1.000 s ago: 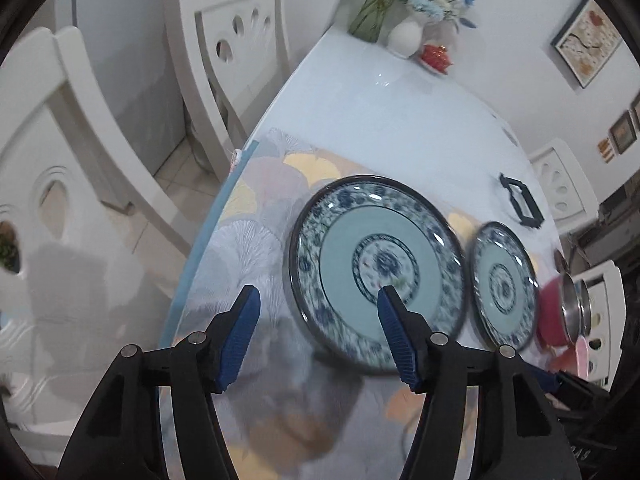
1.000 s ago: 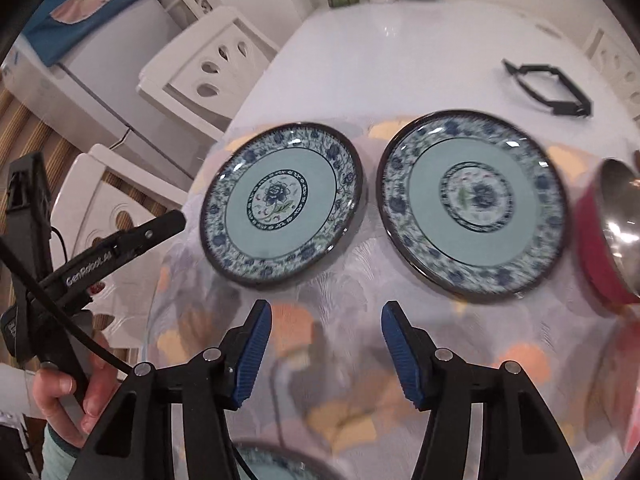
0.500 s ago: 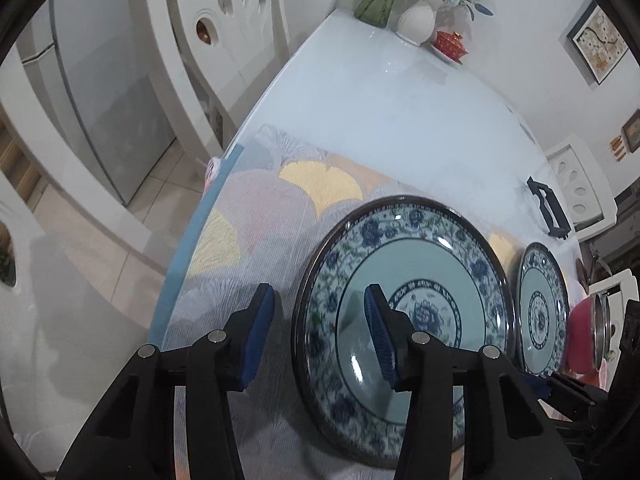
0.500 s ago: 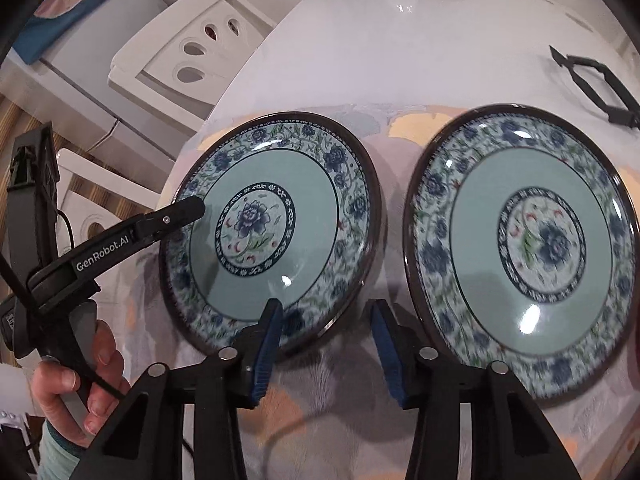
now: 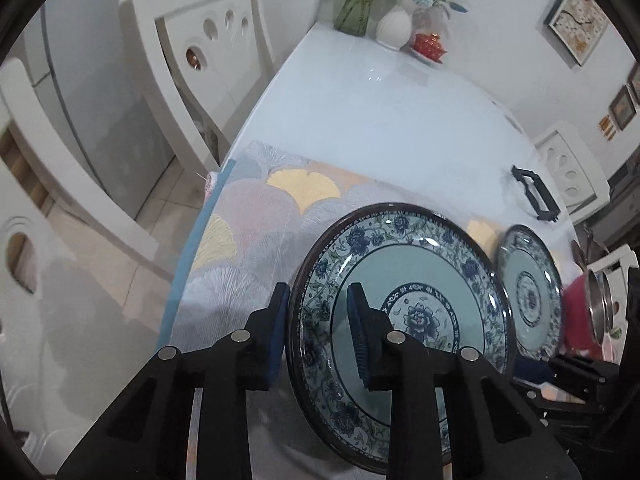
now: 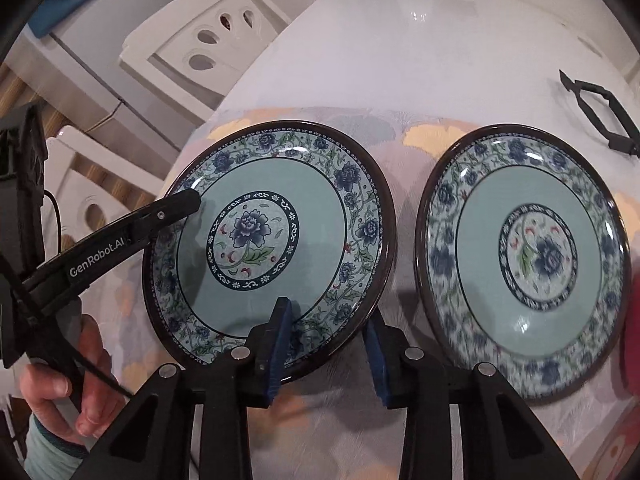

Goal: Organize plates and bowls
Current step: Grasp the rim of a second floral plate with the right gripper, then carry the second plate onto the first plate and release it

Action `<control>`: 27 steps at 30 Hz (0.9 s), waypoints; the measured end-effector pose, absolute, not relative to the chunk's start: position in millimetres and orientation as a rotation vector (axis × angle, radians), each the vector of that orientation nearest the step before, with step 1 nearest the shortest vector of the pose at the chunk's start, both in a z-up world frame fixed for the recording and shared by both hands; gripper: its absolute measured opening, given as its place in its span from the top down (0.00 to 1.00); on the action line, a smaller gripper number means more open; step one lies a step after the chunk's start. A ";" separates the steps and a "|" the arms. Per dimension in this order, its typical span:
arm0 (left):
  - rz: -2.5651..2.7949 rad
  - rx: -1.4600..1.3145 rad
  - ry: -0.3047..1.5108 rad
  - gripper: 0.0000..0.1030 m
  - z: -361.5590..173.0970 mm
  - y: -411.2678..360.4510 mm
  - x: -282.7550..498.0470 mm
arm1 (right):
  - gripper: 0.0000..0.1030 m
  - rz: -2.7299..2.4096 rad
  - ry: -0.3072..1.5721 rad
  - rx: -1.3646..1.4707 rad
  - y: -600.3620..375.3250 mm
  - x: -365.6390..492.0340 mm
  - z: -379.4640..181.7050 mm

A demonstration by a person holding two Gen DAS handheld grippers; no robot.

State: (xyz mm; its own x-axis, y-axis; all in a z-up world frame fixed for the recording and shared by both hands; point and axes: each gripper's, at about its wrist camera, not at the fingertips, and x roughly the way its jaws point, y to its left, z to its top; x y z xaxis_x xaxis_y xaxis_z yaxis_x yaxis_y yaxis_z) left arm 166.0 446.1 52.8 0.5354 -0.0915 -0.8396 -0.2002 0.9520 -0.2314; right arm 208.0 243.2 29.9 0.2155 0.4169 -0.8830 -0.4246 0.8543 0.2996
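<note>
sitting on a leaf-print placemat point(image 6: 416, 132) at the near end of a white table point(image 5: 384, 120): two blue-and-teal floral plates, the left plate point(image 6: 280, 184) and the right plate point(image 6: 560, 184), side by side and just apart. straddling the left plate's outer rim with the left gripper point(image 5: 318, 336), jaws having just been closing, one blue pad outside the rim and the other over the teal well; pressing on the rim or not, impossible to tell. straddling the same plate's near-right rim with the right gripper point(image 6: 328, 344), jaws also having just been closing, left pad over the plate's border, right pad outside the rim on the mat; contact there unclear too. gripping the left tool's handle with a hand point(image 6: 68, 396) at the lower left of the right wrist view. standing just beyond the right plate, a red bowl point(image 5: 574, 312) with a steel one inside. resting farther back on the bare table, a black frame point(image 6: 604, 112), and at the far end a white vase point(image 5: 394, 26) of flowers.
</note>
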 end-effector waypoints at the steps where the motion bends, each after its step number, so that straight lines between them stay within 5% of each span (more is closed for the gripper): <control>1: 0.066 -0.309 1.004 0.75 57.2 444.3 162.6 | 0.67 0.583 1.209 -0.017 240.8 203.7 35.2; 15: 0.055 -0.285 0.845 0.75 154.2 409.8 45.3 | 0.67 0.577 1.050 0.003 203.7 89.4 139.6; 27: 0.038 -0.281 0.849 0.75 158.5 384.1 -32.1 | 0.66 0.574 1.032 -0.029 179.3 3.4 148.3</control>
